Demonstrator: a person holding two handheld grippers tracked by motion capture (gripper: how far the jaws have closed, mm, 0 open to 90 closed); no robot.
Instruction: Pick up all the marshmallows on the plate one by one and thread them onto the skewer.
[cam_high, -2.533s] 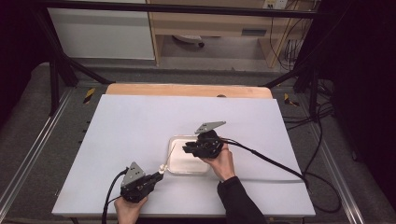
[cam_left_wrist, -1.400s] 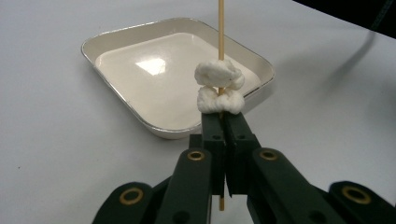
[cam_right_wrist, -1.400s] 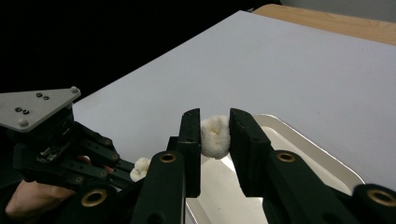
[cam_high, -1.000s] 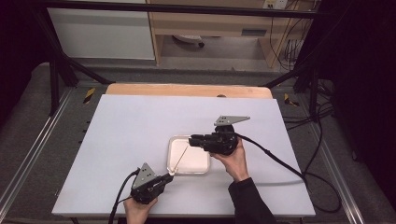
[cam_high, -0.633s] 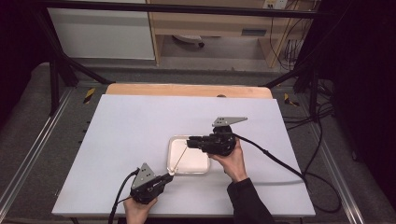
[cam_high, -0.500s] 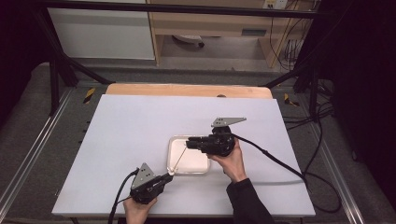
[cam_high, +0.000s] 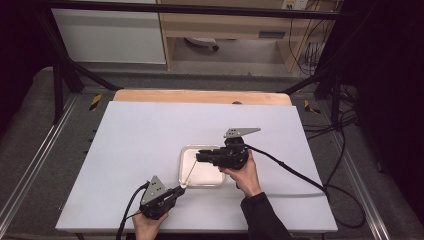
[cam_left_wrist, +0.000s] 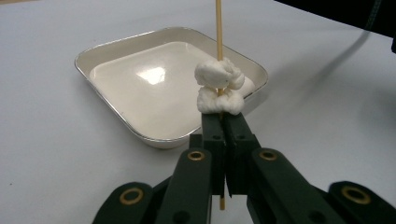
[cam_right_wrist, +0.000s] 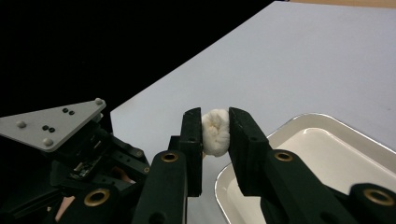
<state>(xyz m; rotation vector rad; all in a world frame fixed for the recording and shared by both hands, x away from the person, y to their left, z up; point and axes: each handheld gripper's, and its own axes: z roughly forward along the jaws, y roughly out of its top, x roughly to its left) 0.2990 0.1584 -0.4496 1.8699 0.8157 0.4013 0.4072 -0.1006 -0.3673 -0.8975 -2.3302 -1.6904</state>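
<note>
Fingers of the left gripper (cam_left_wrist: 223, 122) are clamped on a thin wooden skewer (cam_left_wrist: 218, 28) carrying two soft white marshmallows (cam_left_wrist: 218, 91), held over the near corner of the shallow white tray (cam_left_wrist: 112, 44). Right gripper (cam_right_wrist: 215, 125) pinches a third marshmallow (cam_right_wrist: 215, 132) at its sides. Light and easily squashed, it likely needs gentle pressure; the stiff, slender skewer is best gripped low.

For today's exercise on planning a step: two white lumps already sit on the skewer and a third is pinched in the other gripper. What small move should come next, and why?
Probably bring the right gripper, shut on a white lump, to the free tip of the skewer and push it on. The left gripper clamps the skewer below two threaded lumps over the tray.
</note>
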